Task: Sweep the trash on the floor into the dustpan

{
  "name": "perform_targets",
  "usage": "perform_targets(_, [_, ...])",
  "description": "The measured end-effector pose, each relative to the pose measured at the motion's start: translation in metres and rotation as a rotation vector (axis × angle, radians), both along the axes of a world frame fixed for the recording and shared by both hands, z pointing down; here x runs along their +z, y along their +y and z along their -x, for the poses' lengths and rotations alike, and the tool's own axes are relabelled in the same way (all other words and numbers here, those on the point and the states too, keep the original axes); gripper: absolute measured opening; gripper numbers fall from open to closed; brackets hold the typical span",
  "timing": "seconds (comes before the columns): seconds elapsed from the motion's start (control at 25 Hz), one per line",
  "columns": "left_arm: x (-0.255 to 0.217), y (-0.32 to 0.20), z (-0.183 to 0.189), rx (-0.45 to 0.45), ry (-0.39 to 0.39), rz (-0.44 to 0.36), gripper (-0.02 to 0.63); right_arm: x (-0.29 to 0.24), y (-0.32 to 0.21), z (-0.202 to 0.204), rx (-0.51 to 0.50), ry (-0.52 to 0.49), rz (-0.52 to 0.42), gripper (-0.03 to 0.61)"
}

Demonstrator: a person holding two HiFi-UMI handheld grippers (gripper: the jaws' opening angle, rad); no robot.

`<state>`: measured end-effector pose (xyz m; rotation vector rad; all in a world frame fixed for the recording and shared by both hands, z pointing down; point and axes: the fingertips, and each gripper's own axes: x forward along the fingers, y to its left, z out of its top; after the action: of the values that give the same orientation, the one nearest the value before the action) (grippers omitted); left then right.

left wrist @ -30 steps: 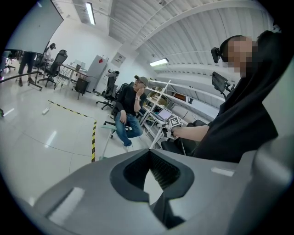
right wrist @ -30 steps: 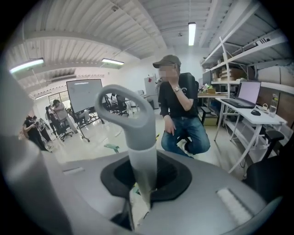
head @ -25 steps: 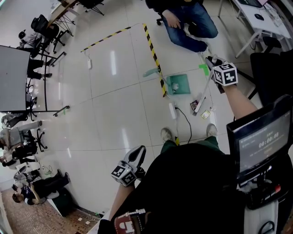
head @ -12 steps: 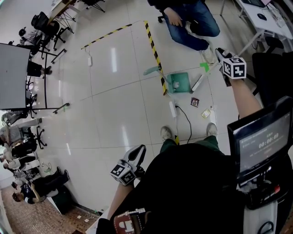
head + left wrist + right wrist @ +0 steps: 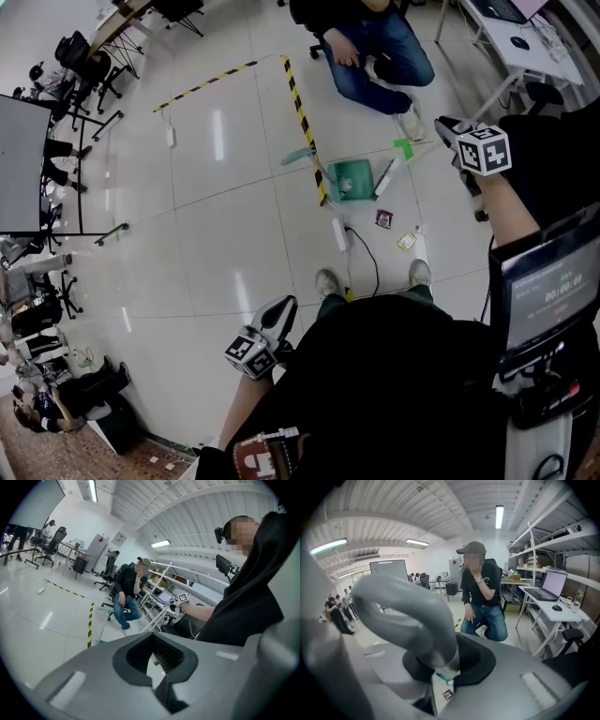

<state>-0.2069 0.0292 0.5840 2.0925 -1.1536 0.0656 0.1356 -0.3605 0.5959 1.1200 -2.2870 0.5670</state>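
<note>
1. The right gripper point(image 5: 450, 129) is closed tight round the pale grey broom handle point(image 5: 410, 606), which passes between its jaws. From there the handle slopes down and to the left to the white broom head point(image 5: 384, 175).
2. The broom head rests just beside the right edge of the green plastic dustpan point(image 5: 361, 171) on the glossy white tiled floor point(image 5: 225, 216).
3. Two pieces of trash lie loose on the floor: a small dark wrapper point(image 5: 383, 218) and a pale yellowish wrapper point(image 5: 407, 241). Both are on the person's side of the dustpan, between it and the person's shoes.
4. So the head sits beyond the wrappers. The stroke probably calls for drawing it back behind them, then pushing away and leftward toward the pan.
5. The left gripper point(image 5: 279, 314) hangs low by the person's side, well apart from the pan. Its jaws are drawn together on nothing, so the right gripper is the nearer one.
</note>
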Motion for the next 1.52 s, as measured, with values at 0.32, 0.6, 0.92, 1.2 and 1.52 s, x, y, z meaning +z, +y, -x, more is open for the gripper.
perform_targets(0.32, [0.025,-0.015,-0.020,0.012,0.027,0.002,-0.005,0.042,0.022,0.009,0.062,-0.022,0.175,0.046])
perform_targets(0.6, [0.016,-0.005,-0.004,-0.018,0.035,0.005,-0.005,0.091,0.019,-0.022,0.325,0.010,0.307,0.048])
perform_targets(0.92, [0.002,0.005,0.003,-0.050,0.015,0.031,-0.005,0.082,-0.022,-0.054,0.521,-0.048,0.225,0.048])
perform_targets(1.2, [-0.004,0.012,0.011,-0.051,0.000,0.035,-0.005,0.059,-0.042,-0.077,0.588,-0.115,0.085,0.044])
perform_targets(1.52, [0.001,0.008,0.004,-0.023,0.001,0.033,-0.005,0.042,-0.045,-0.067,0.425,-0.067,-0.057,0.043])
